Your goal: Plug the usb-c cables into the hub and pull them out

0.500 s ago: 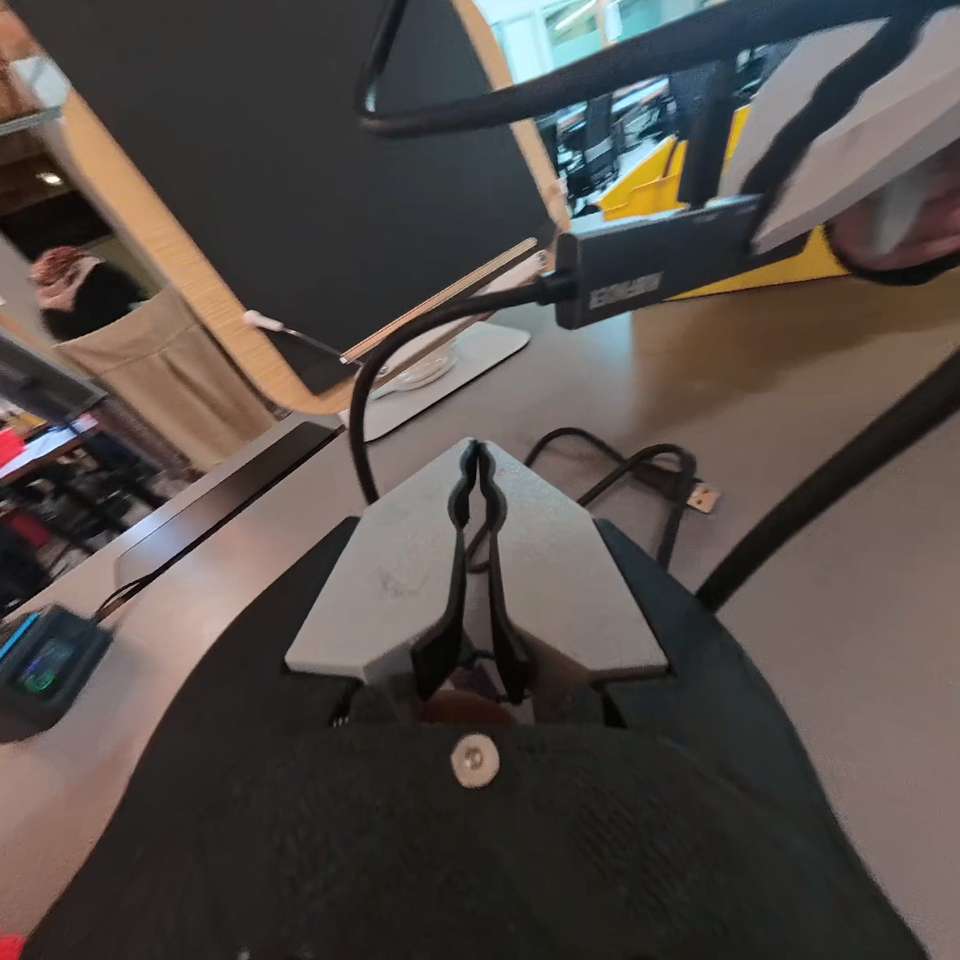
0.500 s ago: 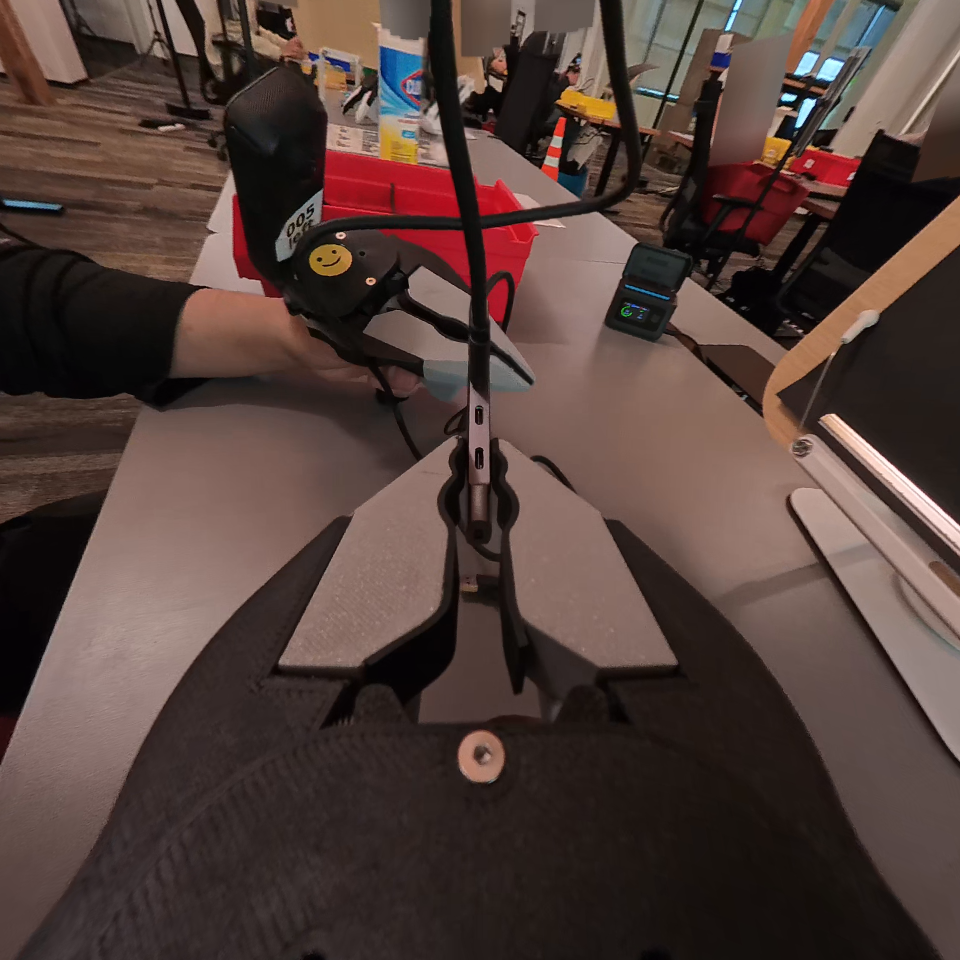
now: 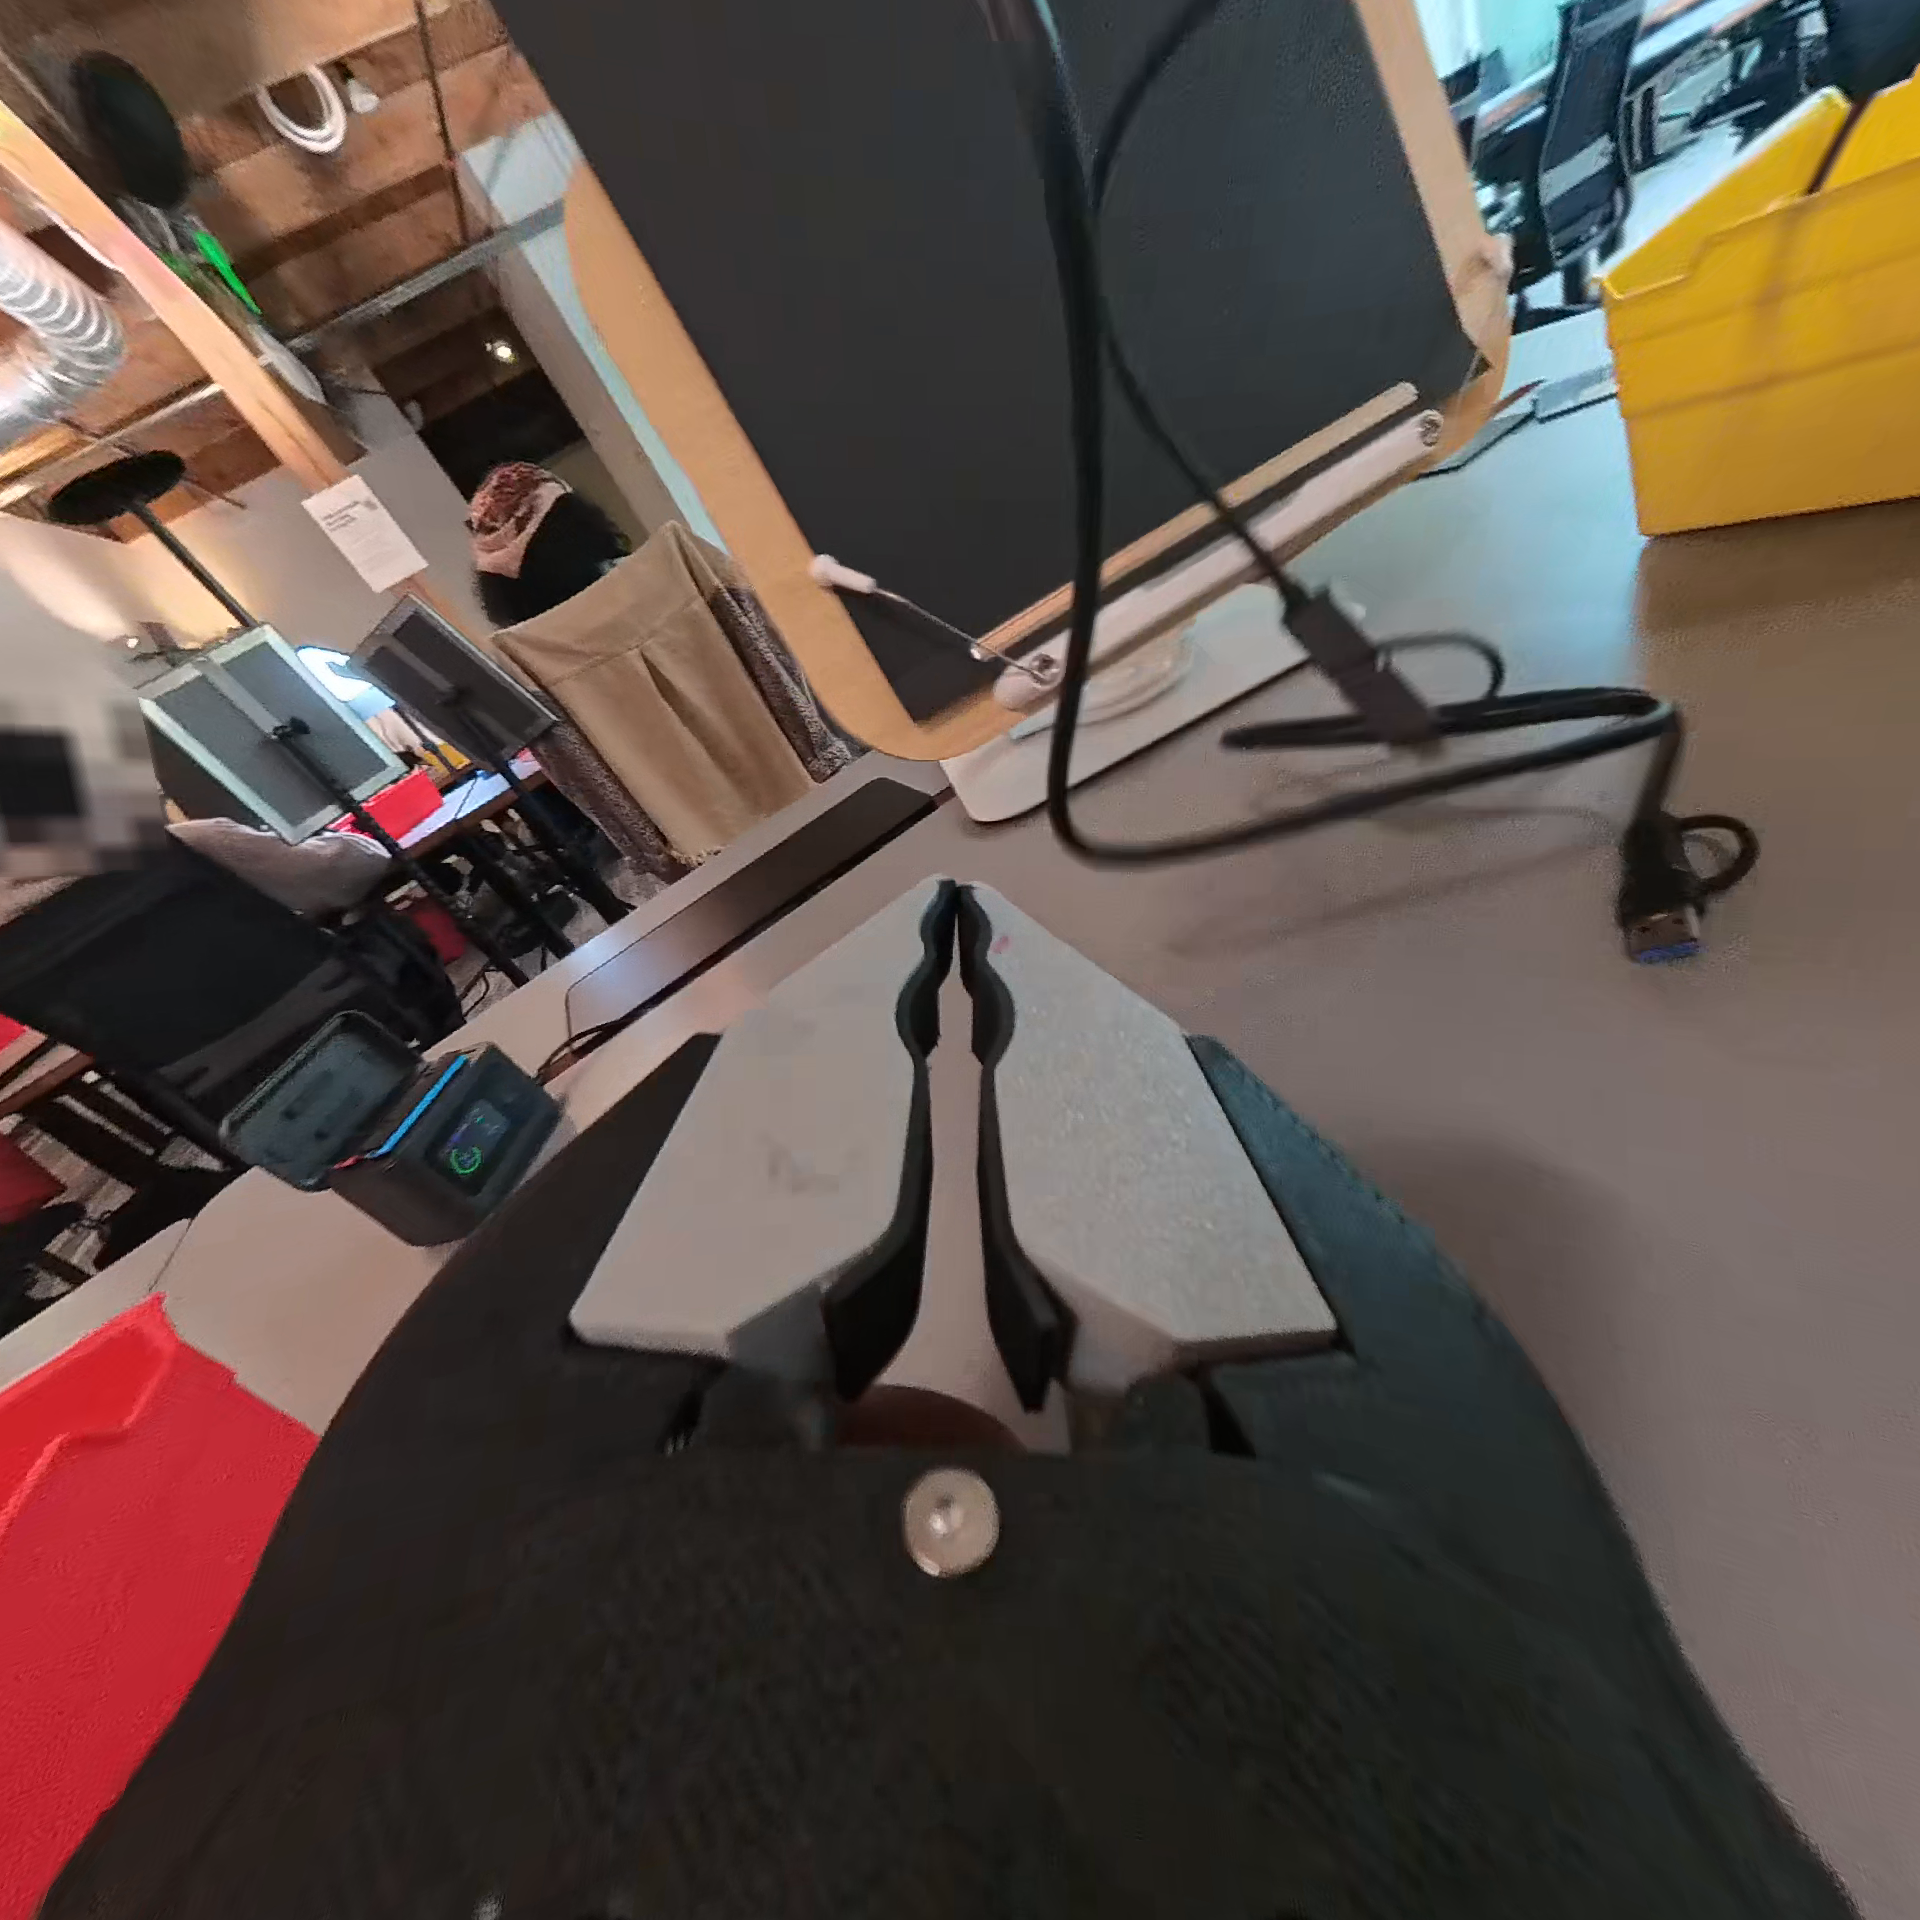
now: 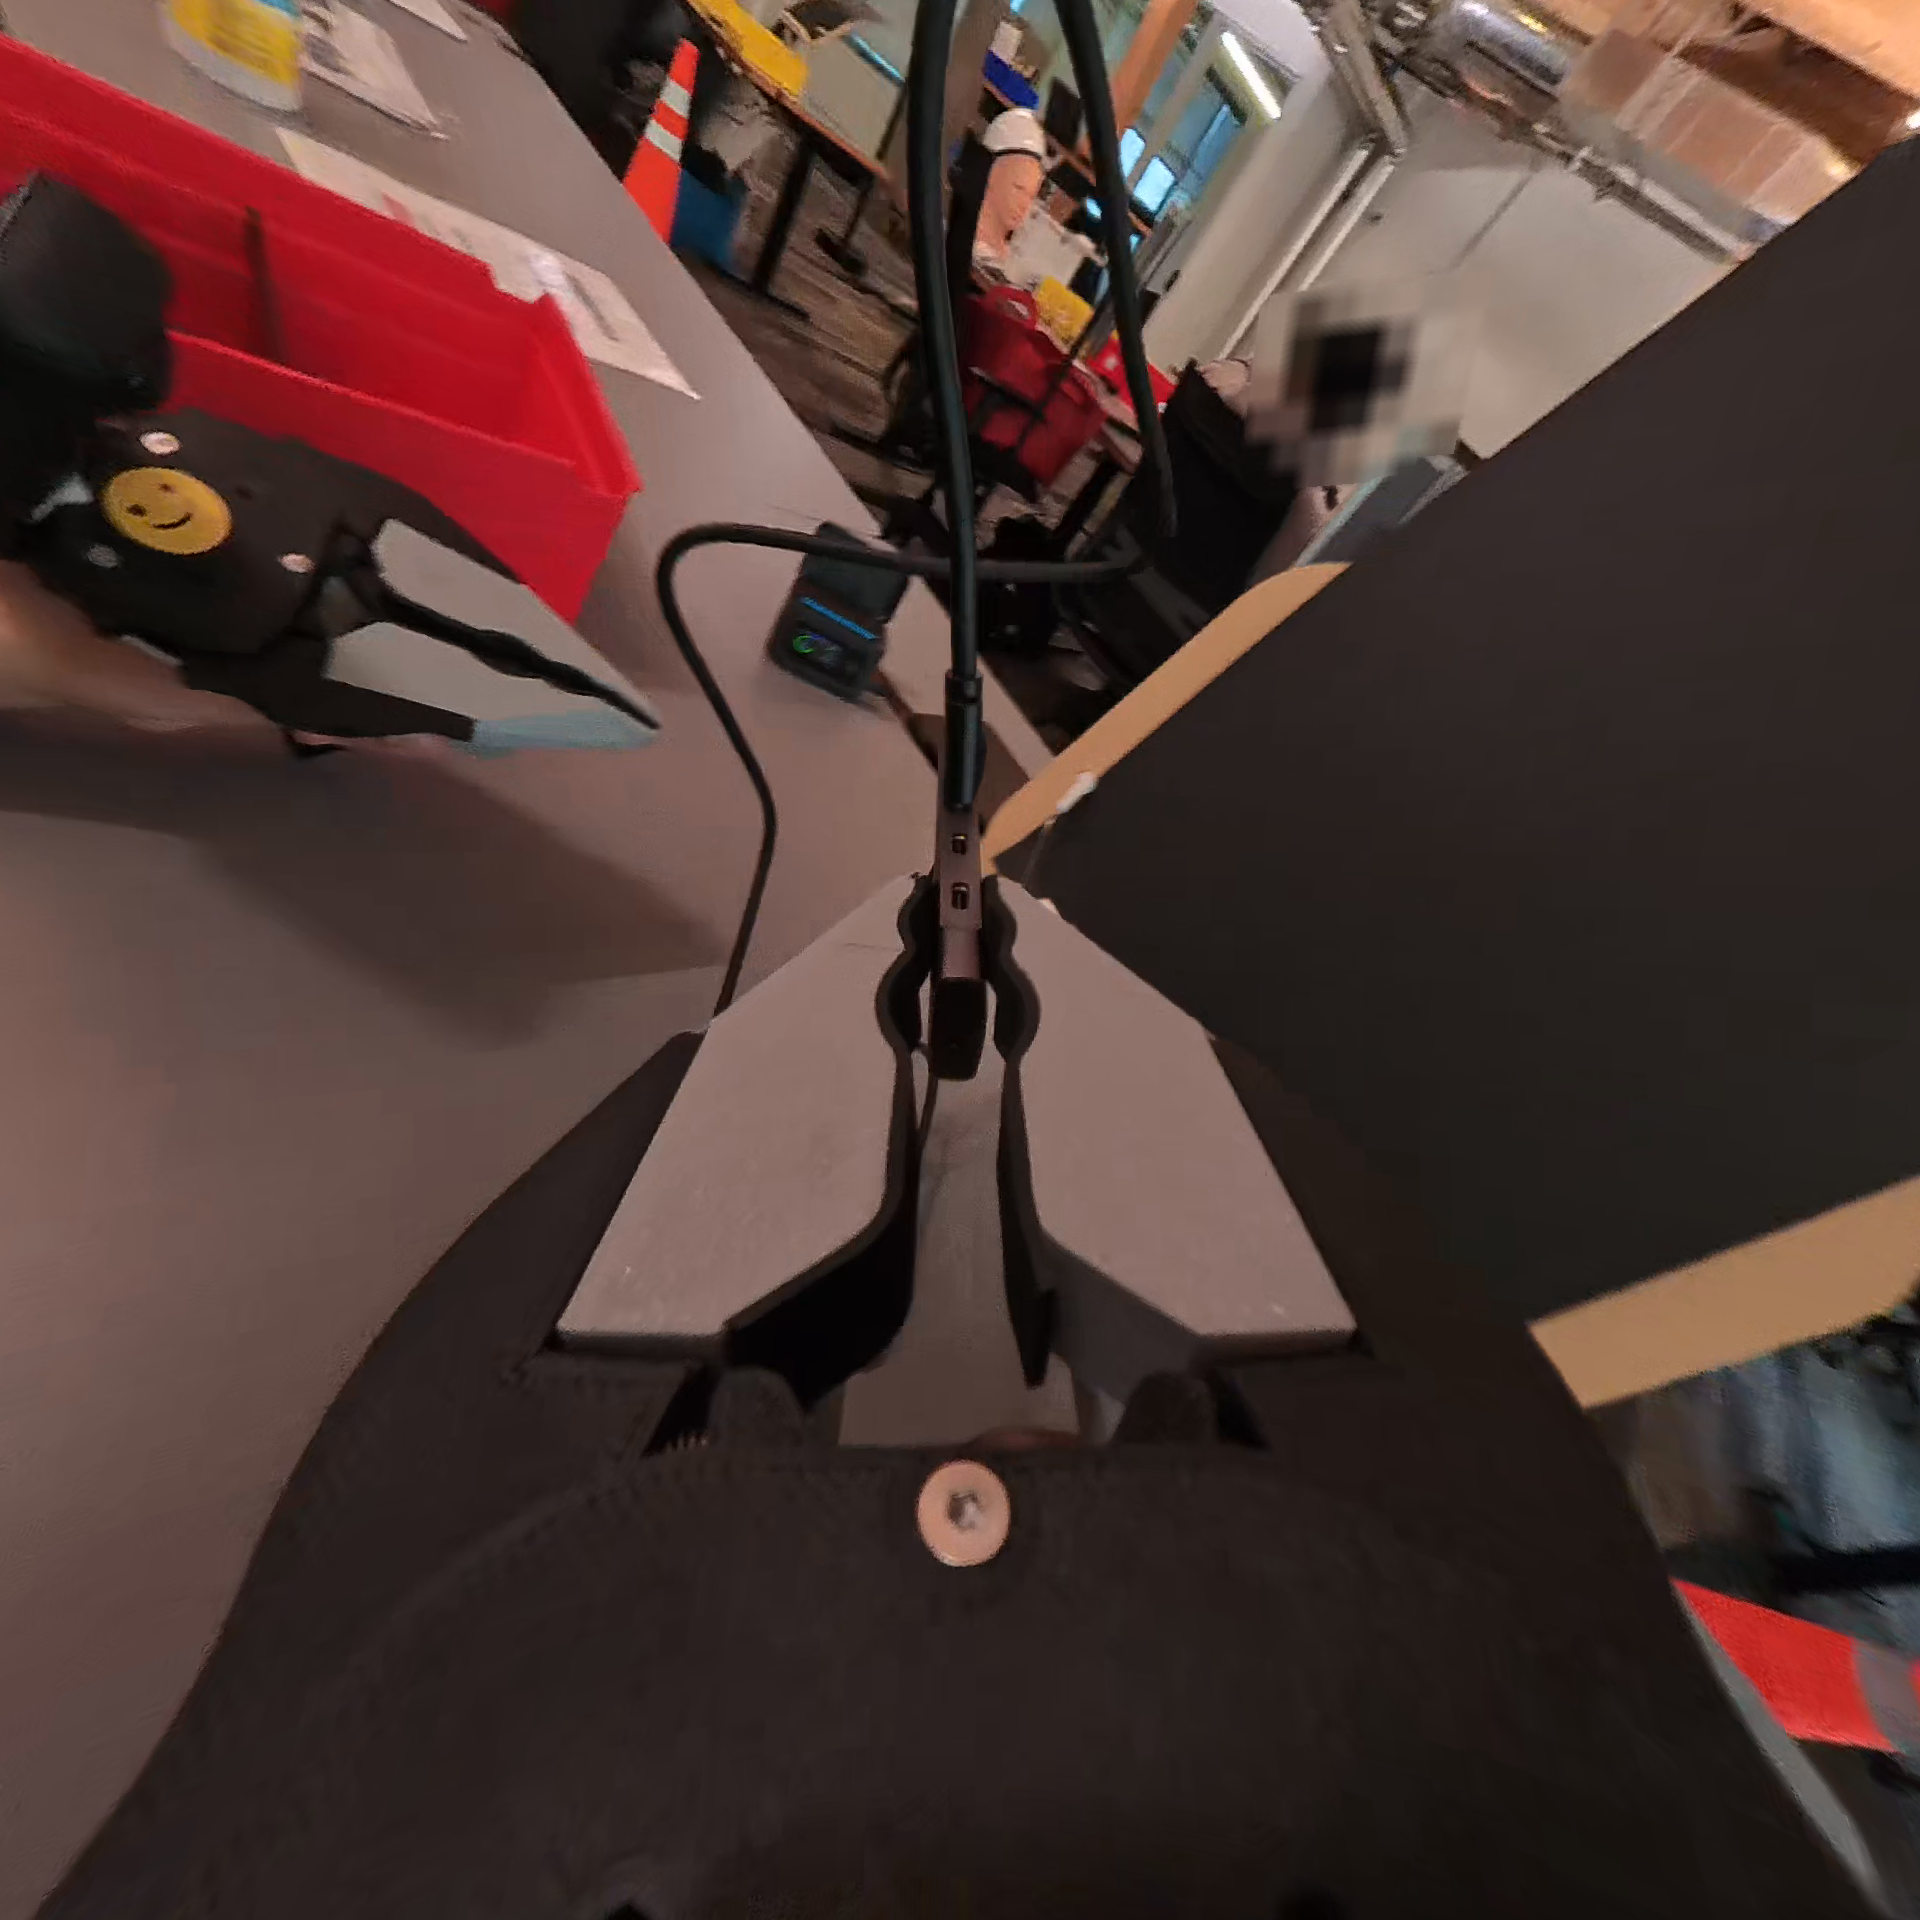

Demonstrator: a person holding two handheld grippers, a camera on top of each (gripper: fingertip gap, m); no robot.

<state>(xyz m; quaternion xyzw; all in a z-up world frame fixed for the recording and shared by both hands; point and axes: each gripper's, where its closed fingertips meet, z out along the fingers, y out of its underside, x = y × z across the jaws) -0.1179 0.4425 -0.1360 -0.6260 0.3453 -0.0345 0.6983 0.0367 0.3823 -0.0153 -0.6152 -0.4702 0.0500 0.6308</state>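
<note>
Left gripper point(image 3: 954, 896) withdrawn empty, hub point(image 4: 957, 940) between right gripper point(image 4: 954, 894) fingertips

Hub point(image 4: 958, 935) between right hand-held gripper point(image 4: 954, 896) fingers

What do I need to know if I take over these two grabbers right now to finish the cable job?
Left gripper: shut and empty, above the grey table.
Right gripper: shut on the slim dark grey hub. The hub's own black cord rises from its far end.
Loose black cable with a blue-tipped plug: lying on the table, ahead and to the right of the left gripper.
Done: the hub is picked up. Its two side ports in view are empty.
Left: probably grab a plug with the left gripper, push it in, then pull it out.
</note>
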